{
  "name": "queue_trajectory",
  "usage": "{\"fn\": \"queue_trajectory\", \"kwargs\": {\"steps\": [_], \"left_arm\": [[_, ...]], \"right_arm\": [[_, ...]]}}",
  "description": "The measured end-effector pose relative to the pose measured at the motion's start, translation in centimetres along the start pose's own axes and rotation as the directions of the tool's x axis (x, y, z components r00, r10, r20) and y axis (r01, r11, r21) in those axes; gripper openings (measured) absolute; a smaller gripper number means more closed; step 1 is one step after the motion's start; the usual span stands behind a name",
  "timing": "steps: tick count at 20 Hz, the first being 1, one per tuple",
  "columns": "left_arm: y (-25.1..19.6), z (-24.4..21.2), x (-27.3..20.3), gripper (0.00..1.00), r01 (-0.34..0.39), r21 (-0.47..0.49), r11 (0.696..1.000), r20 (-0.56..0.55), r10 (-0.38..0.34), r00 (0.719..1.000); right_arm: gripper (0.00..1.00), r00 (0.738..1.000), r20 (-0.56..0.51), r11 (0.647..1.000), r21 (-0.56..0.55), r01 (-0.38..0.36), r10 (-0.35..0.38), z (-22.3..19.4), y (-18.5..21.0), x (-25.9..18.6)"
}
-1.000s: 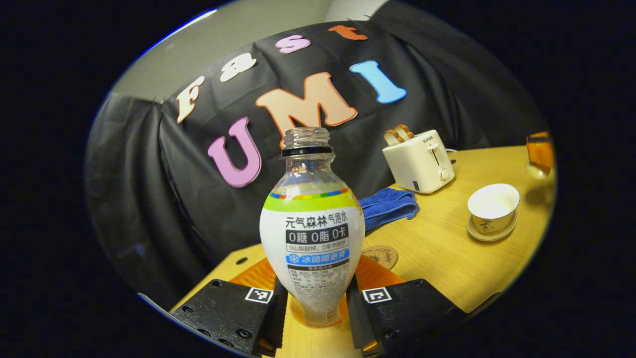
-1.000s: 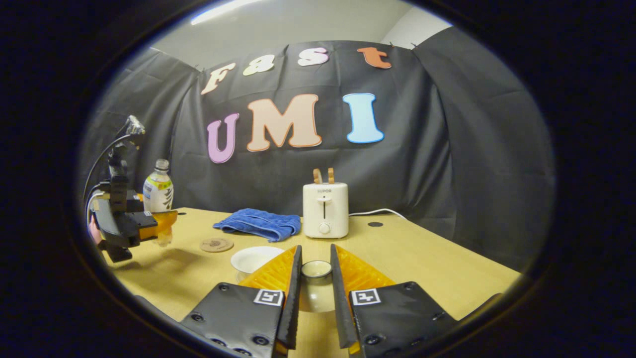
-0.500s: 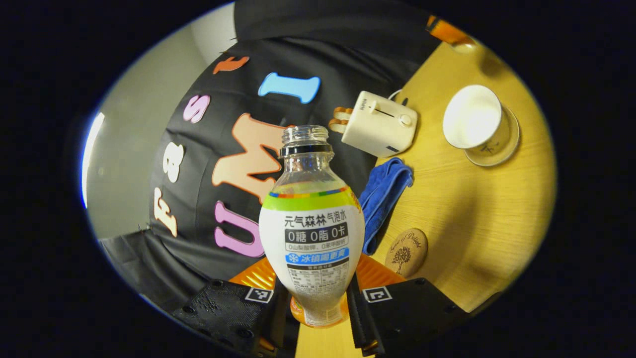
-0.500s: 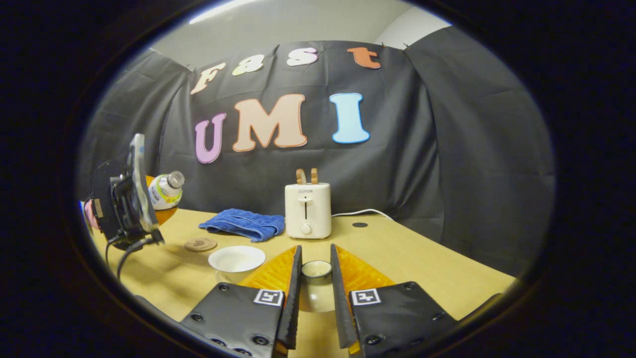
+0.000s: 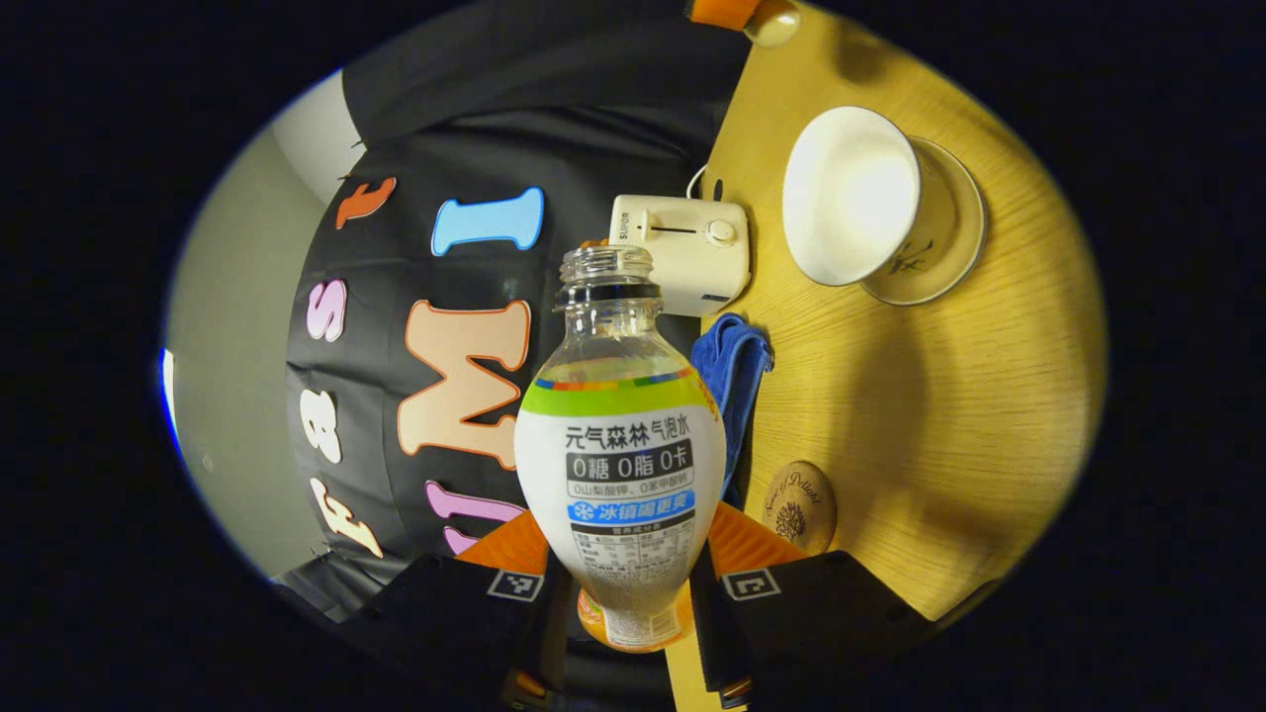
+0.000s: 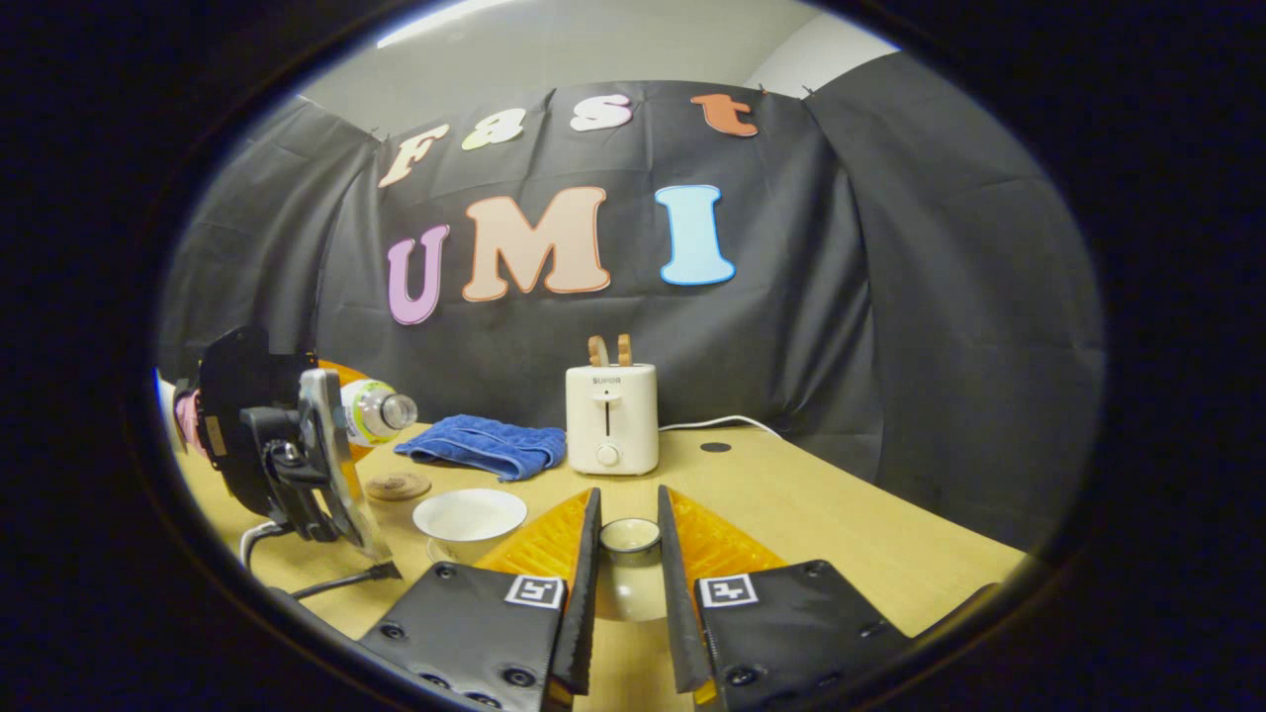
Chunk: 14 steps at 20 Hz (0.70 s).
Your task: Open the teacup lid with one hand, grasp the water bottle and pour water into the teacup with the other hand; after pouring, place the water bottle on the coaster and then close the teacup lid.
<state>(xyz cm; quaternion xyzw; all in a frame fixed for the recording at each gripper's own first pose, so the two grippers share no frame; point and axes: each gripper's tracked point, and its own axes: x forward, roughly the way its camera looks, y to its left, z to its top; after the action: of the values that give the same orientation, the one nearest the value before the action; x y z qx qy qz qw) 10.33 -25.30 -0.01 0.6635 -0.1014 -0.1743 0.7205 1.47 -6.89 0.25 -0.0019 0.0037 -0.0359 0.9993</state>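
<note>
My left gripper [image 5: 623,583] is shut on an uncapped water bottle [image 5: 620,465] with a white and green label. In the right gripper view the same bottle [image 6: 376,413] lies nearly on its side in the air, mouth toward the open white teacup [image 6: 470,514]. In the left gripper view the teacup [image 5: 851,198] stands on its saucer [image 5: 940,257], empty and apart from the bottle's mouth. My right gripper [image 6: 628,578] is shut on the teacup lid [image 6: 630,539], held above the table. A round wooden coaster [image 5: 799,506] lies near the bottle's base.
A white toaster [image 6: 611,417] with toast stands at the back of the wooden table [image 6: 811,504], its cord trailing right. A folded blue cloth [image 6: 485,445] lies left of it. The left gripper's body and cable [image 6: 287,460] hang at the table's left side.
The left gripper has rolled further with the bottle, tipping it from upright to nearly horizontal and closer to the teacup. The right gripper has held still with the lid.
</note>
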Motion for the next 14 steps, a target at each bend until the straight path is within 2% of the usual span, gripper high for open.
{"fn": "queue_trajectory", "kwargs": {"steps": [4, 14], "left_arm": [[-0.39, 0.35, 0.04, 0.51, 0.015, 0.12, 0.993, 0.012, -0.017, 1.0], [-0.31, 0.9, 0.59, 0.51, 0.052, 0.3, 0.952, 0.018, -0.061, 0.998]], "right_arm": [[0.34, 1.0, 0.0, 1.0, 0.0, -0.007, 0.007, 0.0, 0.12, 0.03], [0.36, 1.0, 0.0, 1.0, 0.0, 0.0, 0.0, 0.01, -0.02, 0.05]]}}
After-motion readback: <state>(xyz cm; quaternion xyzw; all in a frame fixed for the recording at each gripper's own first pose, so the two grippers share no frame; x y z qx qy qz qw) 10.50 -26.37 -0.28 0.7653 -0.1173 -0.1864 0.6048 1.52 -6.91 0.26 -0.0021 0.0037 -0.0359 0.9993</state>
